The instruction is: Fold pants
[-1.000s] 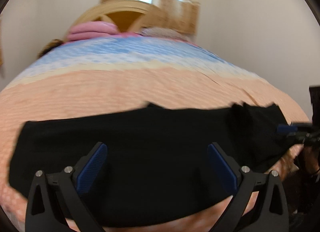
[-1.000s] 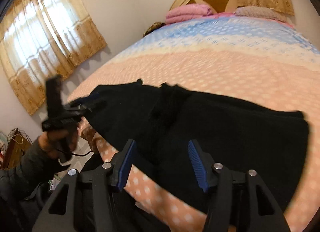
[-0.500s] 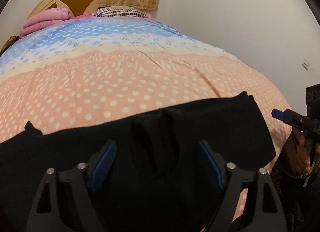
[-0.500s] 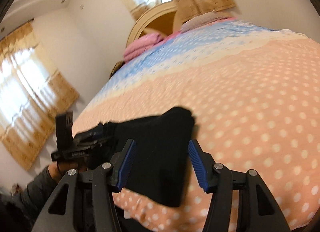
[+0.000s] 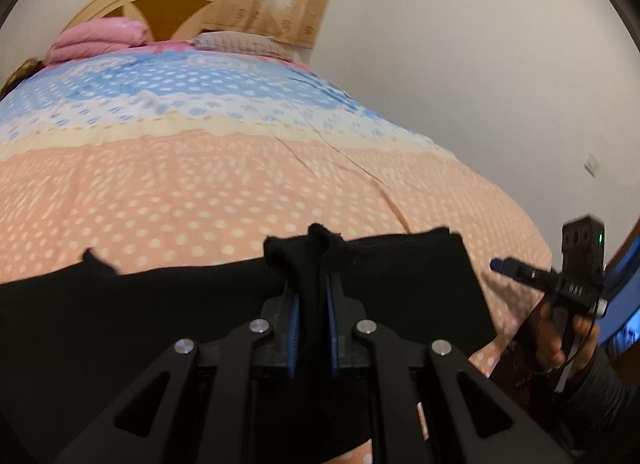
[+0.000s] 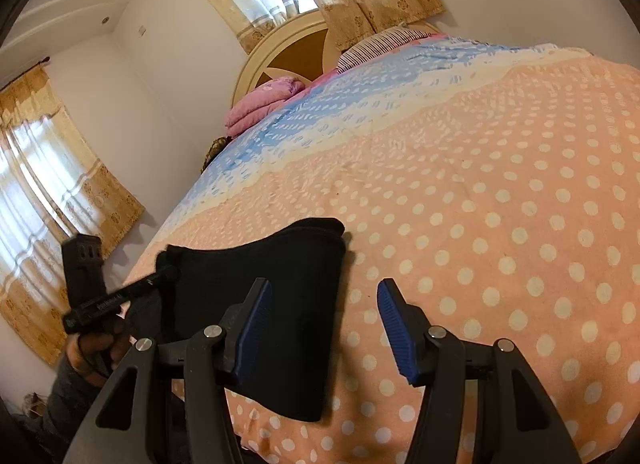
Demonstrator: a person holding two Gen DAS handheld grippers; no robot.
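Left gripper (image 5: pixel 312 304): jaws just closed, pinching a raised fold of the pants (image 5: pixel 160 324).
Right gripper (image 6: pixel 322 328): half open, holding nothing, above the bed (image 6: pixel 500 203).

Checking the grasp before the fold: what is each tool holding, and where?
Left tool pinches a raised bunch of the black pants; right tool holds nothing.

Black pants (image 5: pixel 160 304) lay spread along the near bed edge. A bunched fold stood raised mid-garment. One end lay flat.
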